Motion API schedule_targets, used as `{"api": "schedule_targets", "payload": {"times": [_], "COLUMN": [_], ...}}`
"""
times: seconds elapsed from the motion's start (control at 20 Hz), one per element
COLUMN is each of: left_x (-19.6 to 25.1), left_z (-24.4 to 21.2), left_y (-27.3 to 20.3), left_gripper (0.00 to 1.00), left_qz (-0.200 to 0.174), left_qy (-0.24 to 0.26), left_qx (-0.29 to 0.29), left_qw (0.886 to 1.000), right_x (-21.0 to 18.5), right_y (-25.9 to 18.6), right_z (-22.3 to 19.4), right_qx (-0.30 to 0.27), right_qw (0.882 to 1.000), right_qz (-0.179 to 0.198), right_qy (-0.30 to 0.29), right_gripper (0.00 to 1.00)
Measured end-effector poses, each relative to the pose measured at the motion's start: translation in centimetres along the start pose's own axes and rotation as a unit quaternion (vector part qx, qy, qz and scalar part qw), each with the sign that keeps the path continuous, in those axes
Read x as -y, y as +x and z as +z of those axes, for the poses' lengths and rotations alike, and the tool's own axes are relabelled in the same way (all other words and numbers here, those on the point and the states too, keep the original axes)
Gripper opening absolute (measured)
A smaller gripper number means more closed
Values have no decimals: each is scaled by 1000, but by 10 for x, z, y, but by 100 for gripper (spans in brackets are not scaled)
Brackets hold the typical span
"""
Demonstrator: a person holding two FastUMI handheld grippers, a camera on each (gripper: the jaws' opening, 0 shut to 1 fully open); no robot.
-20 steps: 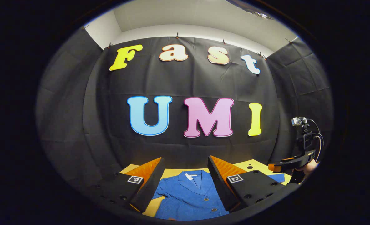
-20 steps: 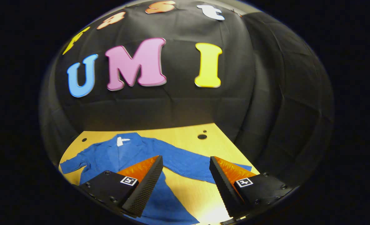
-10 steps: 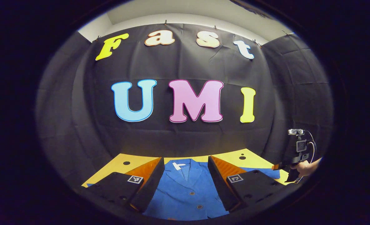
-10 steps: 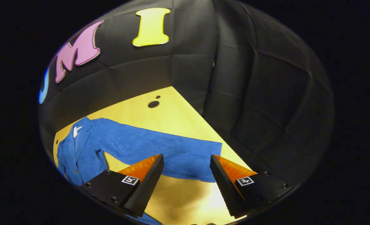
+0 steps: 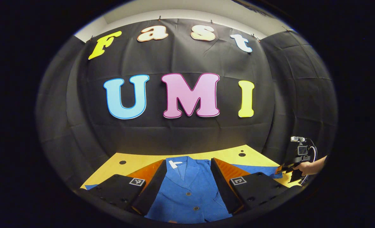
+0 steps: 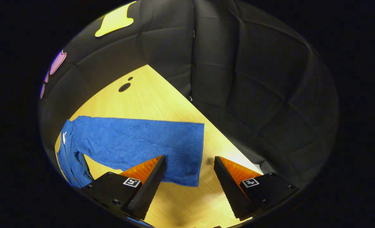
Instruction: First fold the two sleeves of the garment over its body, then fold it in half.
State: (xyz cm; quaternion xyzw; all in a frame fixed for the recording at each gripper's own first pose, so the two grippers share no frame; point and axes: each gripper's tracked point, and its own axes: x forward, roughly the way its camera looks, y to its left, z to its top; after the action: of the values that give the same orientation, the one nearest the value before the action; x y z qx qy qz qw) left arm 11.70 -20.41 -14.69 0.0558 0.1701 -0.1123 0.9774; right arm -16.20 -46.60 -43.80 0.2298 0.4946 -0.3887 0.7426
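A blue button-front jacket [image 5: 187, 190] lies flat on the yellow table [image 5: 136, 161], collar toward the back wall. My left gripper [image 5: 187, 185] hovers open over its chest, buttons showing between the fingers. Its right sleeve [image 6: 133, 141] stretches out straight across the table. My right gripper [image 6: 189, 179] is open just above the cuff end [image 6: 195, 152], which lies between and ahead of the fingers. In the left gripper view that right gripper [image 5: 284, 169] sits low at the sleeve's tip [image 5: 260, 169], held by a hand [image 5: 311, 167]. A bit of the left sleeve [image 5: 90, 186] peeks out at the far left.
The black cloth walls close in right behind the table and along its right edge [image 6: 225, 139]. Two round holes [image 6: 124, 87] mark the table's back right corner. Bare tabletop [image 6: 181, 202] lies in front of the cuff.
My right gripper swung right along the sleeve and dropped to its cuff. The left gripper tipped down a little over the jacket's chest, both staying open.
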Motion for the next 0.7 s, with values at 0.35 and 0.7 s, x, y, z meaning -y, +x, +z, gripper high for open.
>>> {"api": "schedule_targets", "payload": {"times": [0.35,0.7], "left_x": [8,3], "left_z": [0,-5], "left_y": [6,8], "left_gripper": [80,80], "left_qz": [-6,-1], "left_qy": [4,-1], "left_qx": [-3,-7], "left_qw": [1000,1000], "right_x": [-11,-30], "right_y": [6,-2], "right_z": [-2,-7], "right_qx": [-23,-45], "right_qw": [999,993], "right_qz": [-15,95], "right_qy": [-17,45], "right_gripper": [68,5]}}
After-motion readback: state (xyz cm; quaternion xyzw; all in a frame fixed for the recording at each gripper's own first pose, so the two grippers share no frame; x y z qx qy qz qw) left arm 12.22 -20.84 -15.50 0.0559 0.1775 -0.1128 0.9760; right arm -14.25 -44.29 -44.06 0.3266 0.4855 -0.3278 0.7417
